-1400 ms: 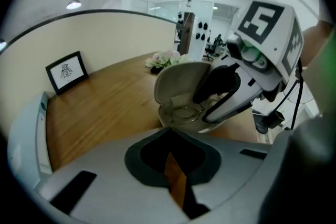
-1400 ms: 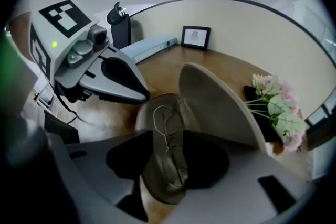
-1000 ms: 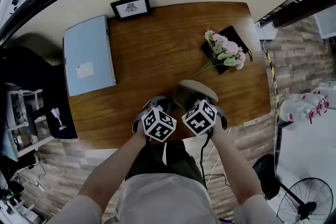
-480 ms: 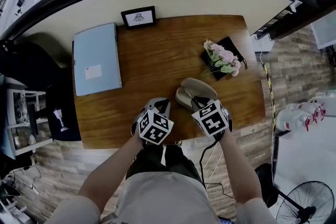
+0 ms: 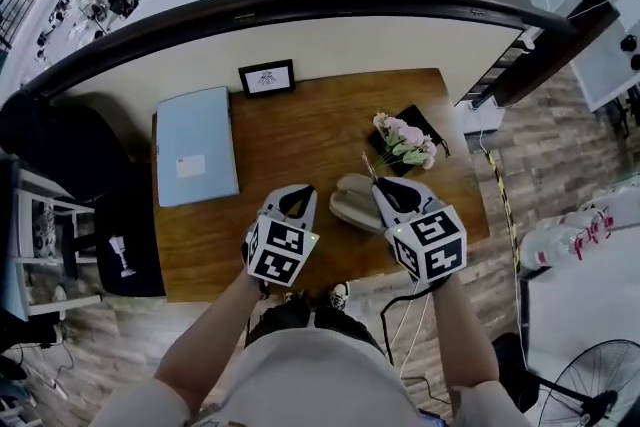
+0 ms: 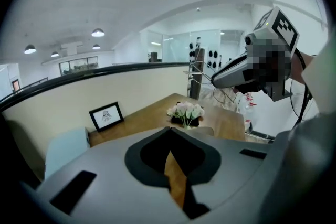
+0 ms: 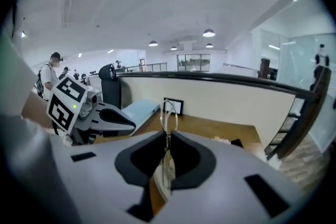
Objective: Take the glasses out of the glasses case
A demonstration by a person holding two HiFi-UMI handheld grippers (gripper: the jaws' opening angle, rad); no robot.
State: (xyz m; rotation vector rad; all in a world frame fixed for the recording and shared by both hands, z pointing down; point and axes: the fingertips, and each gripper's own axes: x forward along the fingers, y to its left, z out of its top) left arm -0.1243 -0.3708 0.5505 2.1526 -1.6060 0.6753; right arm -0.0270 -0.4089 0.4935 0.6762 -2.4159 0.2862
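Note:
The beige glasses case (image 5: 352,200) lies open on the wooden table (image 5: 300,130), near its front edge. My right gripper (image 5: 386,188) hovers high above the case's right end. Its jaws have just been closing, and they are now shut on thin wire-rimmed glasses (image 7: 168,110), which stick up between the pads (image 7: 181,157). My left gripper (image 5: 297,197) hangs level with it to the left of the case, its tips together with nothing between them (image 6: 169,128). In the head view the glasses are too thin to make out.
A pale blue book (image 5: 197,158) lies at the table's left. A small framed picture (image 5: 267,78) stands at the back edge. Pink flowers (image 5: 403,140) rest on a black pouch (image 5: 418,122) behind the case. A curved railing (image 5: 300,0) runs beyond the table.
Both grippers have risen well above the table. The right one came up from the open case and now holds the glasses.

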